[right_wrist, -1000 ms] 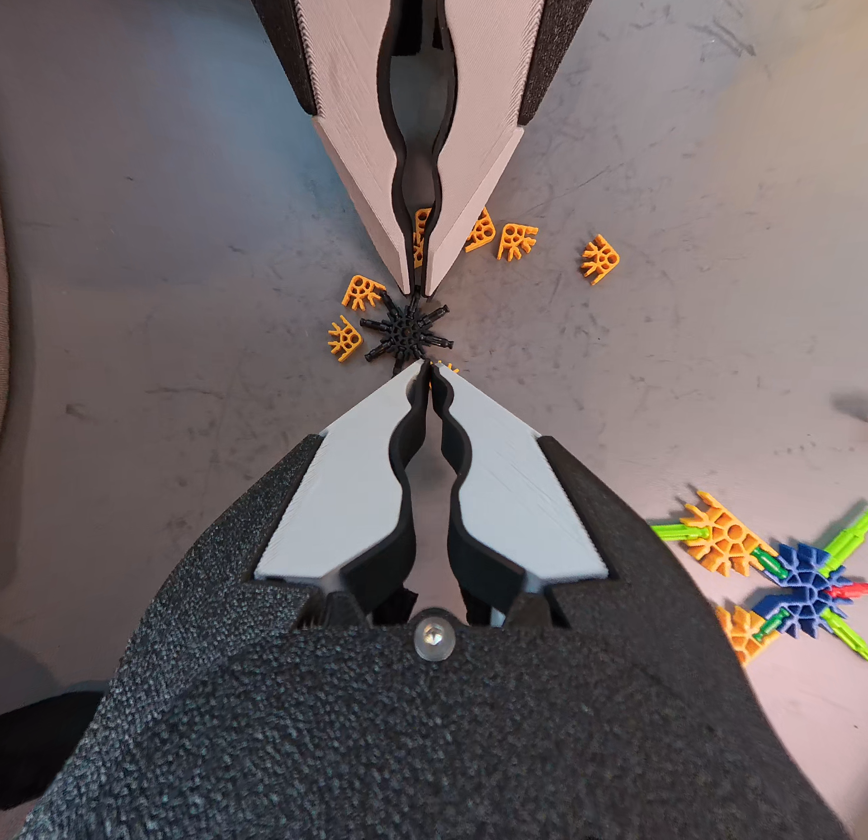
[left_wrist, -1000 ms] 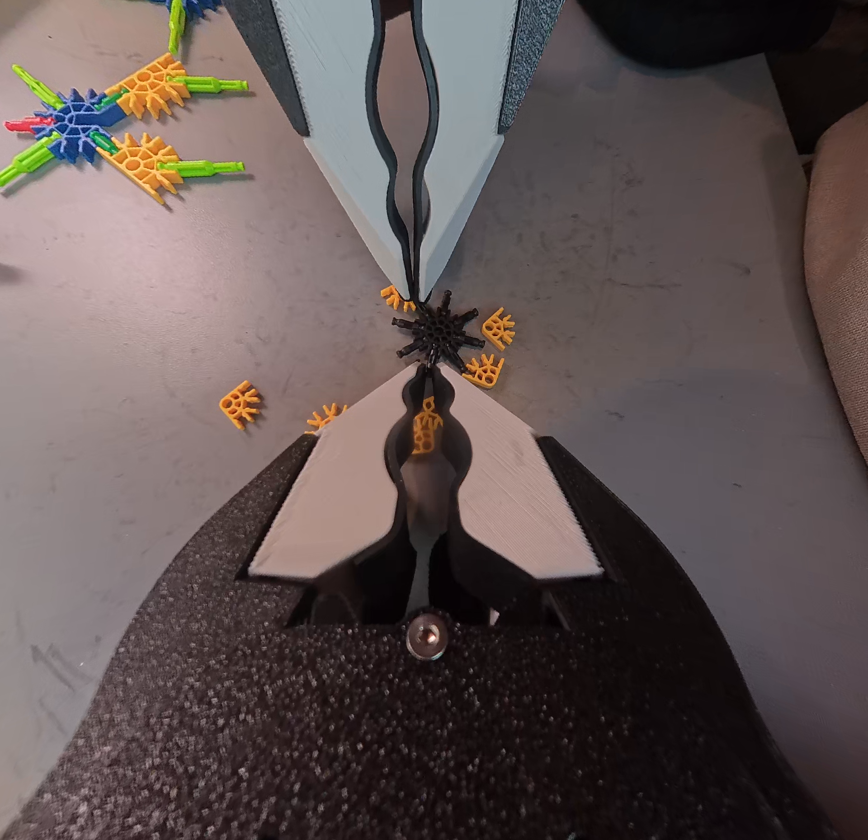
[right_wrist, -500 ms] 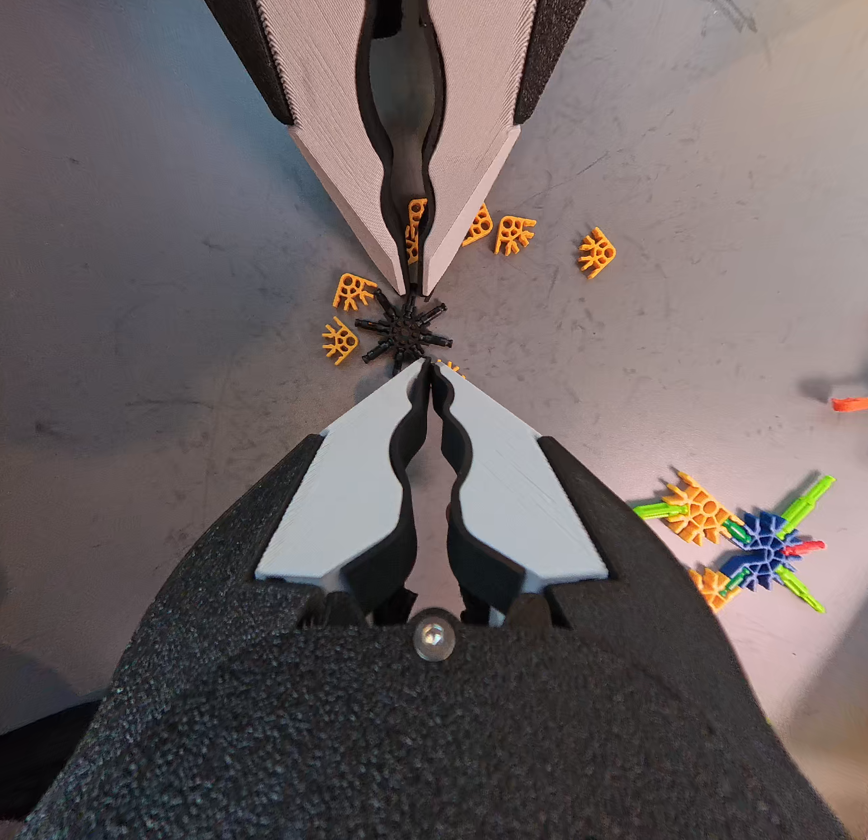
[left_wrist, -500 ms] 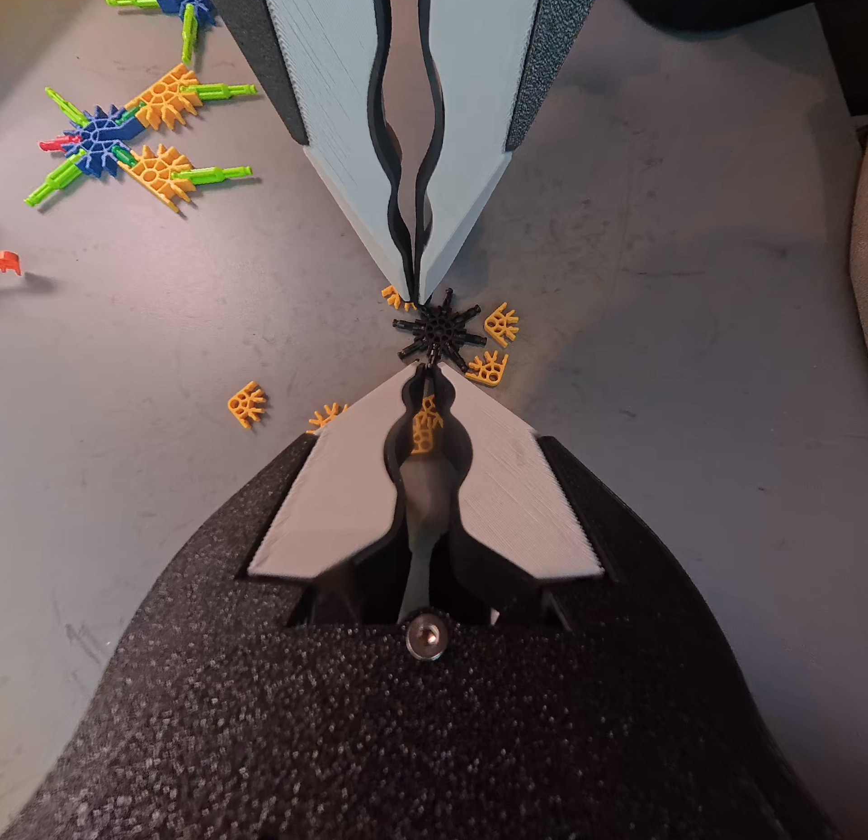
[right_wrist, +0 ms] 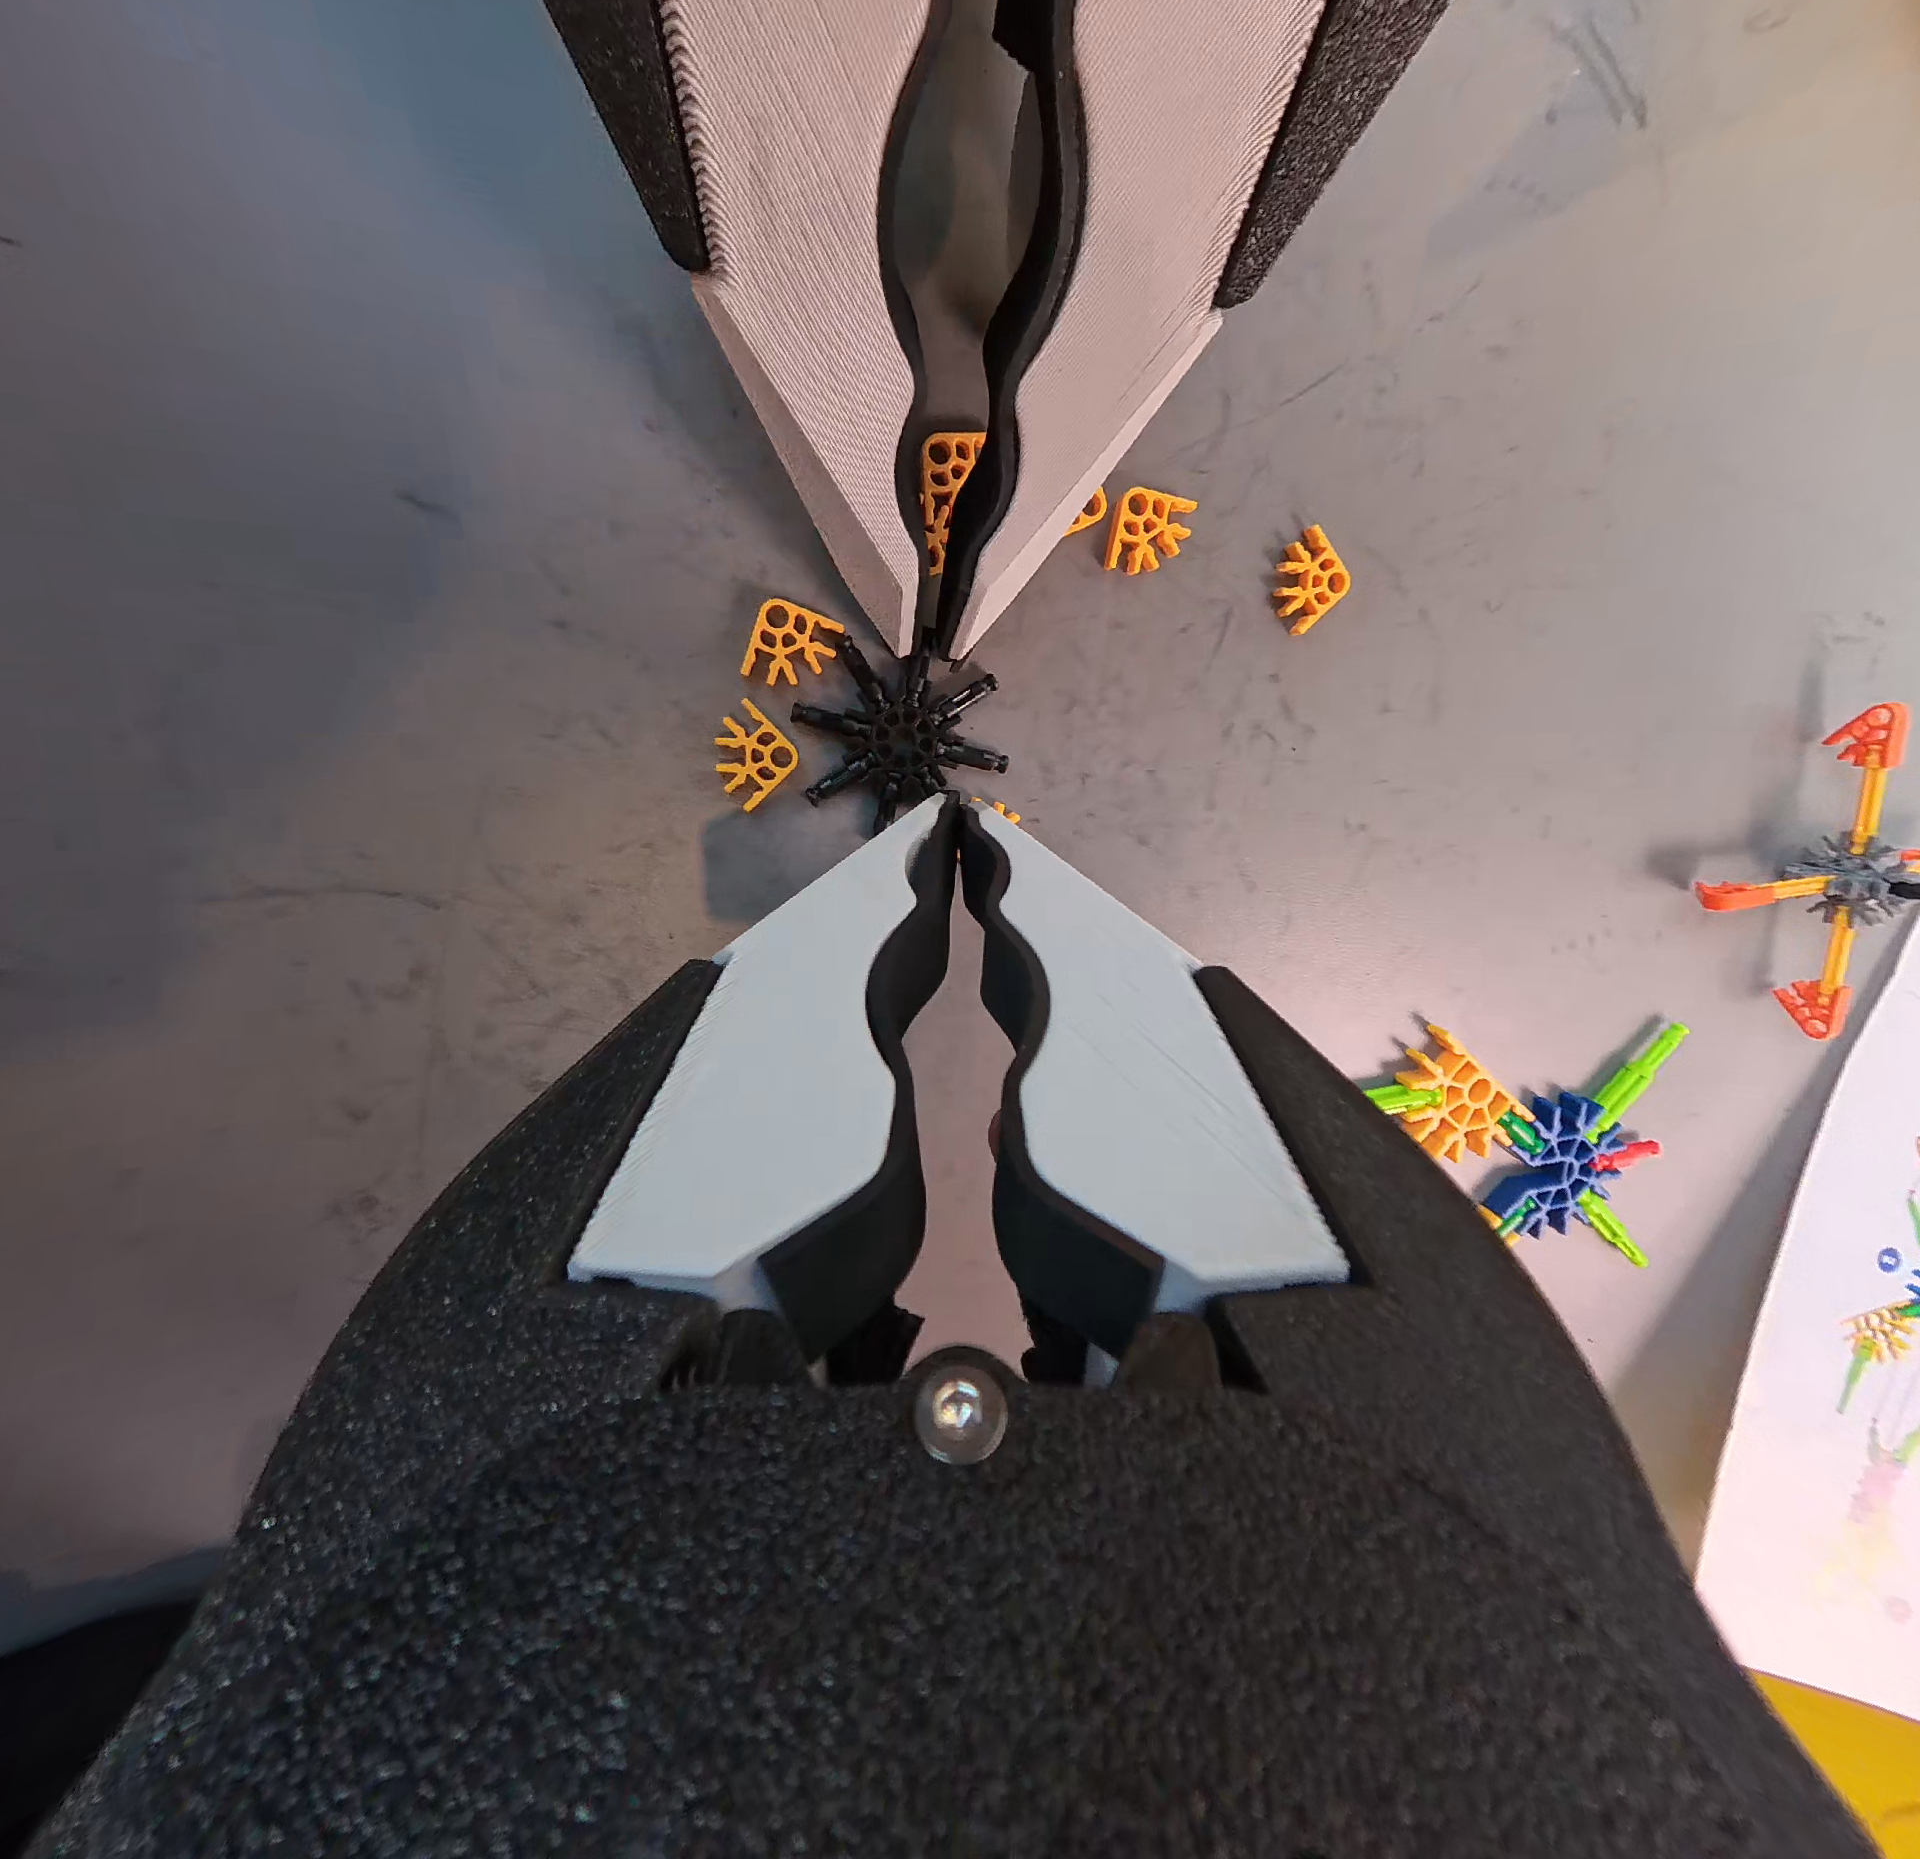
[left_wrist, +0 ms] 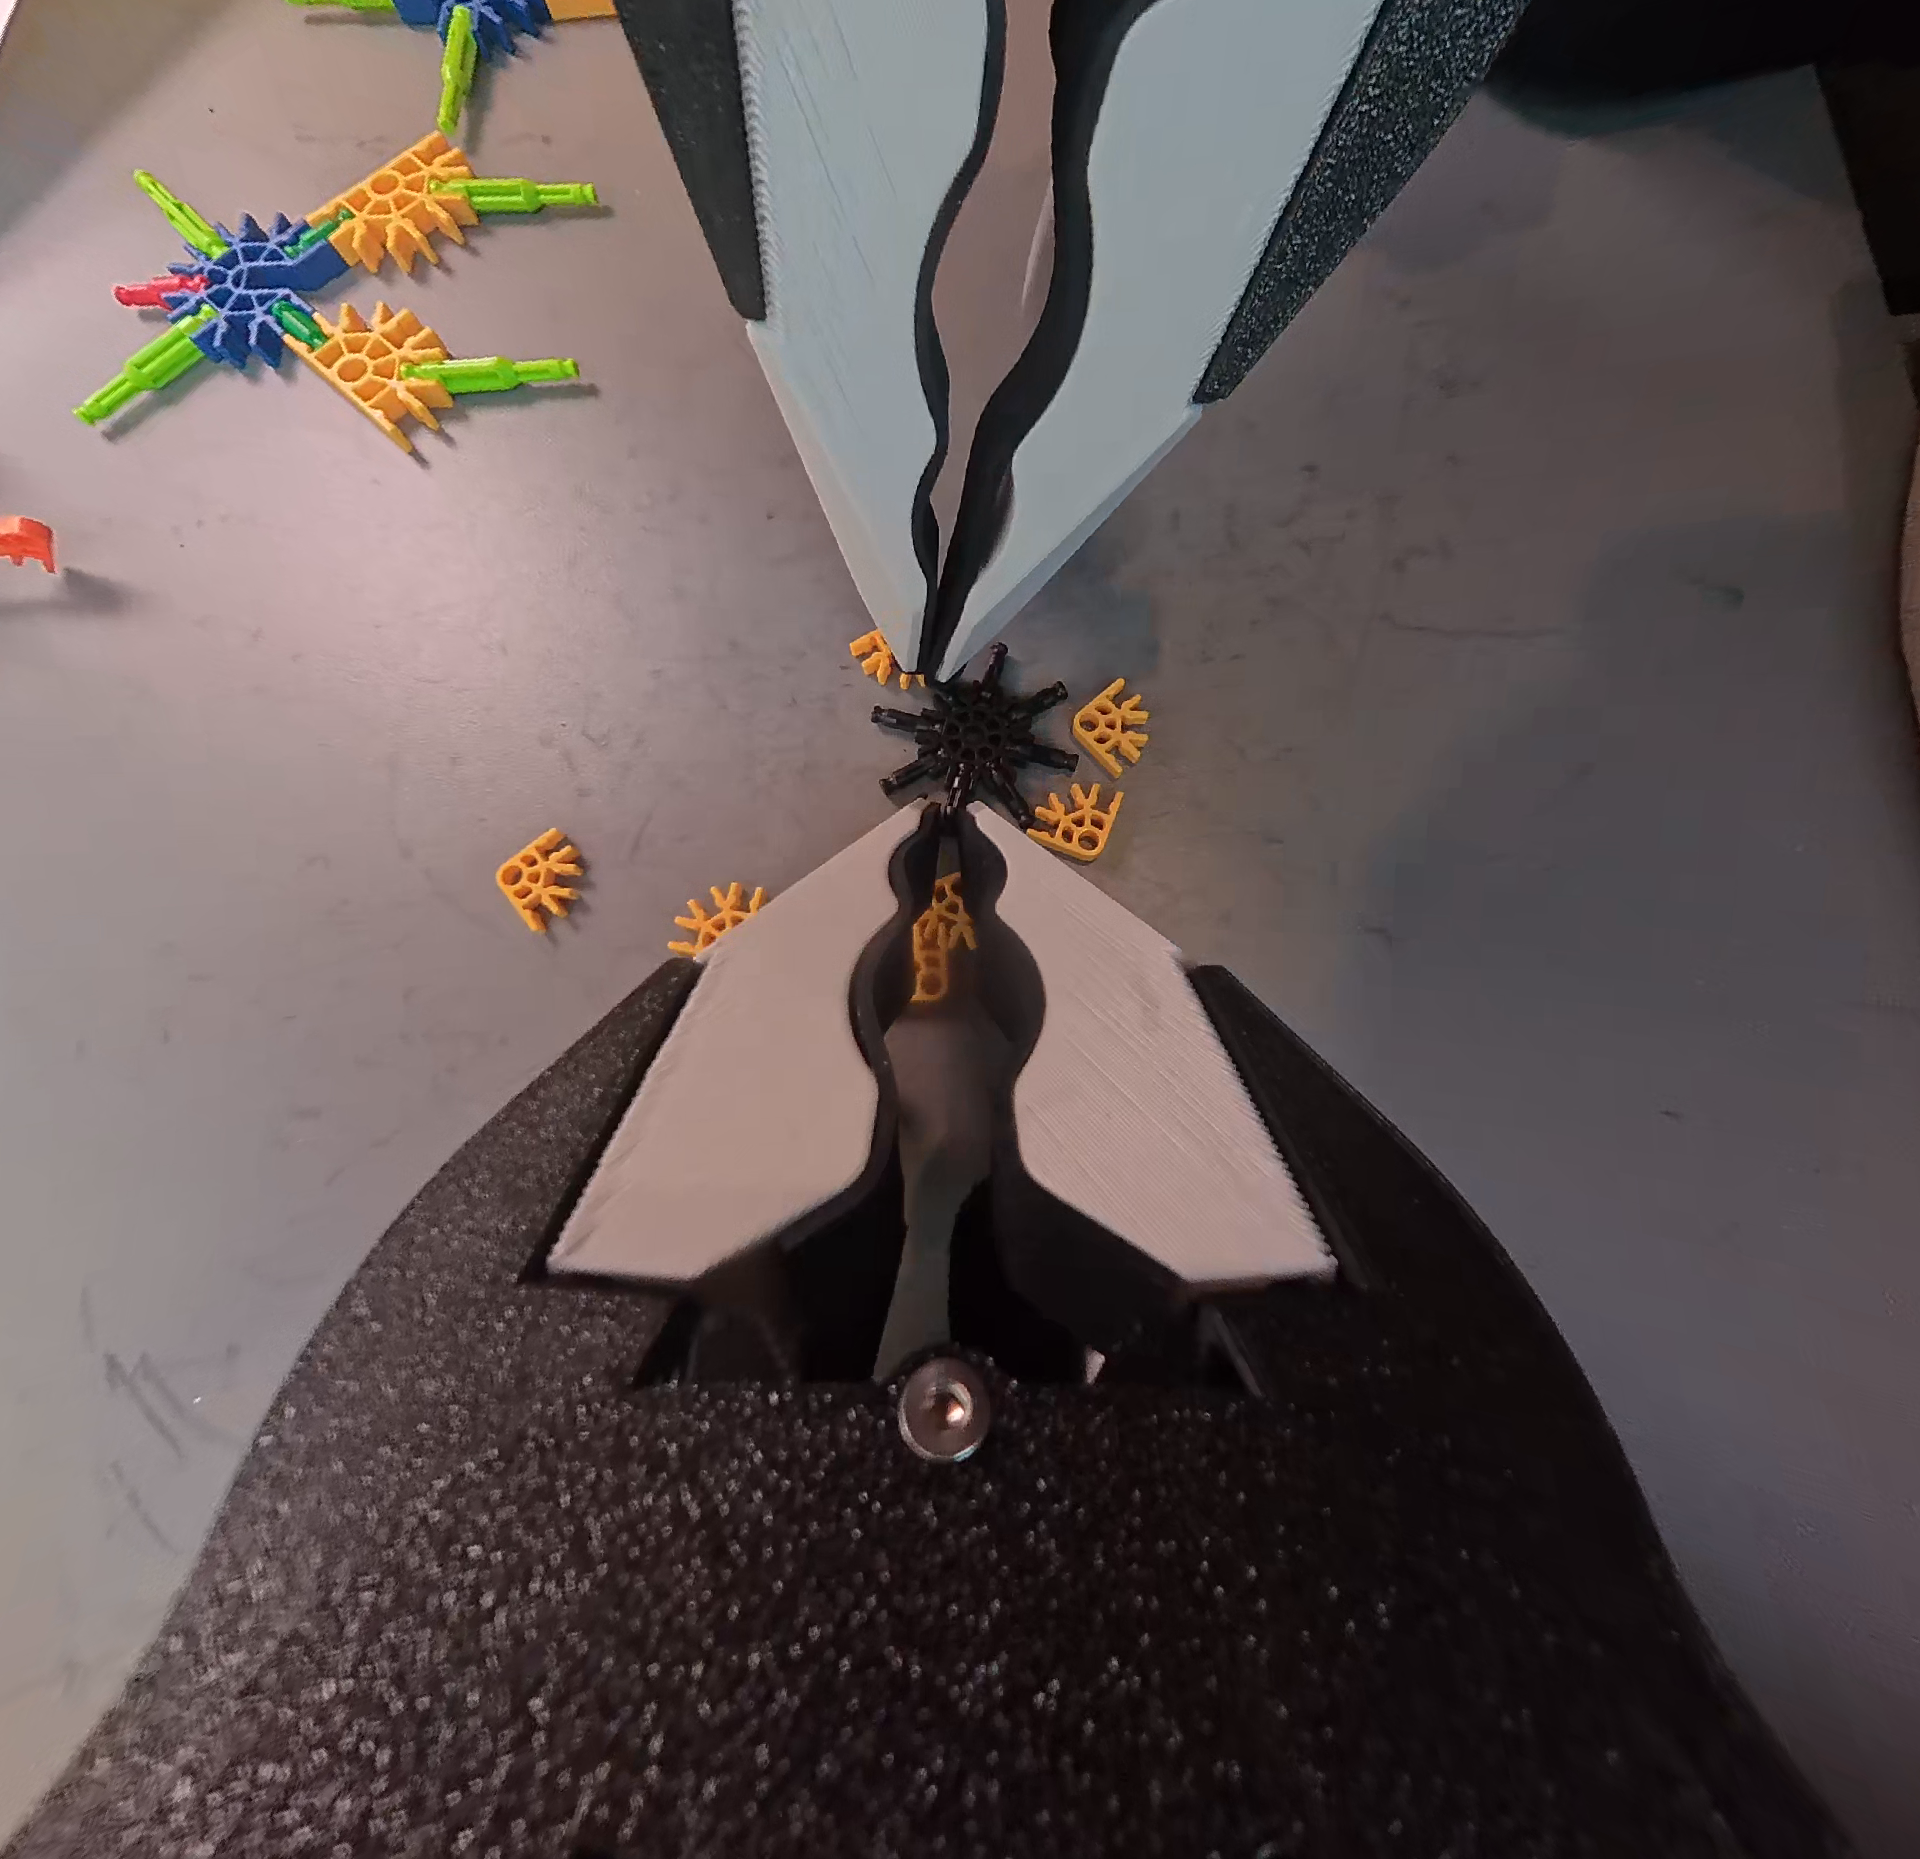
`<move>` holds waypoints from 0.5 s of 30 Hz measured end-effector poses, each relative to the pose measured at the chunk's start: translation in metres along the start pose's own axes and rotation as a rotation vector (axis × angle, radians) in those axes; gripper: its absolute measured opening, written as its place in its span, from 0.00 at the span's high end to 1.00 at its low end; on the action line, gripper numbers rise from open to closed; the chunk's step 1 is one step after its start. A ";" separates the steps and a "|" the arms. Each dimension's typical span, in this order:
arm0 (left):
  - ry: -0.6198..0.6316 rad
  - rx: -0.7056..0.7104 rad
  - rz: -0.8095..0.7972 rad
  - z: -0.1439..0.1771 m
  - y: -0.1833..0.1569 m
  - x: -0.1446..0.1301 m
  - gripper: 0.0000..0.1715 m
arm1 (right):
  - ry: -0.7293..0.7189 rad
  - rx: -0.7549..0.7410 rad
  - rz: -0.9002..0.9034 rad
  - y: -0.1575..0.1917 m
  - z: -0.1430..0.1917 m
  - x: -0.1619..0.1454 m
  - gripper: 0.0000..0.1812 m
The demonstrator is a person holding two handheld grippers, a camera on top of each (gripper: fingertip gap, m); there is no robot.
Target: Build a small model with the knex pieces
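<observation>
A black star piece [left_wrist: 971,744], a round hub with several short black rods, hangs between the two gripper tips just above the grey table [left_wrist: 1455,666]. My left gripper [left_wrist: 945,822] is shut on an orange connector [left_wrist: 935,942] that sits between its fingers, with one black rod running into its tips. My right gripper [right_wrist: 954,812] is shut on a rod on the opposite side of the star [right_wrist: 899,739]. Each gripper shows in the other's view, the right one [left_wrist: 935,671] and the left one [right_wrist: 935,651] with the orange connector [right_wrist: 951,479].
Several loose orange connectors [left_wrist: 538,879] [right_wrist: 1311,578] lie around the star. A blue, orange and green assembly [left_wrist: 244,287] [right_wrist: 1558,1160] lies to one side. A grey-hub assembly with orange-red ends [right_wrist: 1844,879] and a white printed sheet [right_wrist: 1818,1394] lie at the right. The tips of both grippers are at nearly the same place.
Both grippers have risen together with the black star held between them, so more of the table shows. The grey-hub assembly and the white sheet have come into the right wrist view.
</observation>
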State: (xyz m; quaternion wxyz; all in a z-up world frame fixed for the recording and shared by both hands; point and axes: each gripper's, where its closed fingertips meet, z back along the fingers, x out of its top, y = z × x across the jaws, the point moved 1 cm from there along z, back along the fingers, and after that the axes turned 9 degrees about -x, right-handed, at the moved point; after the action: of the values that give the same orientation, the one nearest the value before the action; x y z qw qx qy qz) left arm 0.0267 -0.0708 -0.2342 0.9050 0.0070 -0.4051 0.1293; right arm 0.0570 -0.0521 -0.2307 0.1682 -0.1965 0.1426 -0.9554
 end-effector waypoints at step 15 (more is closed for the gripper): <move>-0.029 0.002 0.020 0.002 -0.001 -0.002 0.98 | -0.359 0.104 -0.171 -0.029 0.007 0.021 0.94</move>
State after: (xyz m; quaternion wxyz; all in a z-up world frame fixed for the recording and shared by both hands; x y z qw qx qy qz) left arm 0.0241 -0.0725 -0.2340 0.8978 0.0056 -0.4181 0.1384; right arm 0.0343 -0.0356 -0.2079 0.1193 -0.3660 0.0436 -0.9219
